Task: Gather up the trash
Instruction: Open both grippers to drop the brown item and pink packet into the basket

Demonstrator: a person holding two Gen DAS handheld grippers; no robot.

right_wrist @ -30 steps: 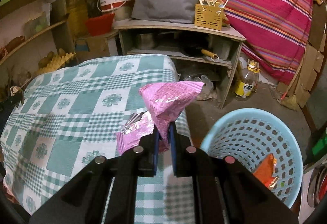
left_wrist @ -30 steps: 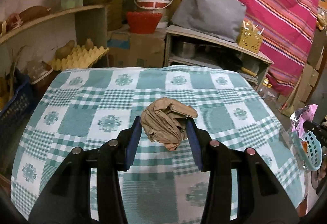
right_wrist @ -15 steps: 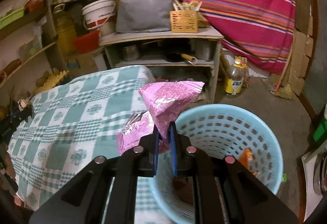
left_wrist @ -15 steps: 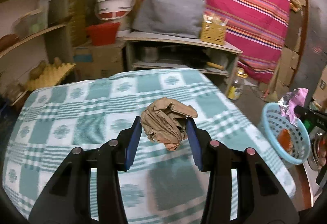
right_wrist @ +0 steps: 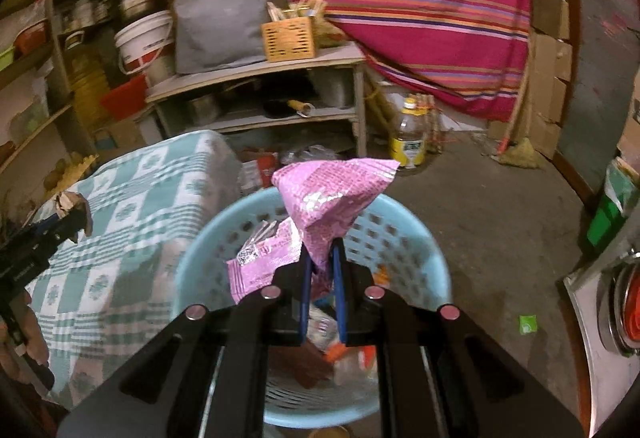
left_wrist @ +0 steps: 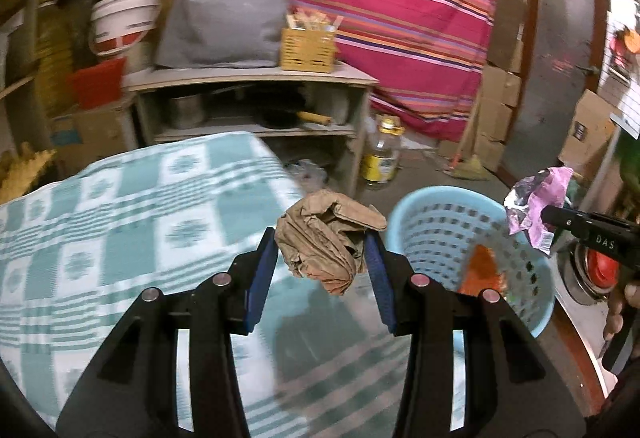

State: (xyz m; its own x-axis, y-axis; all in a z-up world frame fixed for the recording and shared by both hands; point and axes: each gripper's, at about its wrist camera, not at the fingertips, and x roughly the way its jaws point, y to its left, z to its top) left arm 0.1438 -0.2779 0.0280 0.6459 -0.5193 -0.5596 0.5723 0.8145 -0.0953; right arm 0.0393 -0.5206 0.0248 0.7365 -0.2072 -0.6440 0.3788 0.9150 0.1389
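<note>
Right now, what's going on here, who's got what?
A person is clearing trash with a gripper in each hand. The left gripper is clamped on a crumpled brown paper wad above the edge of the checked tablecloth. The right gripper pinches a pink foil wrapper over the blue basket, which already holds other scraps. Neither piece has been dropped.

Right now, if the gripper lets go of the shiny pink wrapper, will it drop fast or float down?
Probably flutter. The pink wrapper looks thin and crinkly, likely very light. It holds creased folds above the right gripper, so it seems slightly stiff, not limp. It hangs over the blue basket, so it should land inside.
</note>
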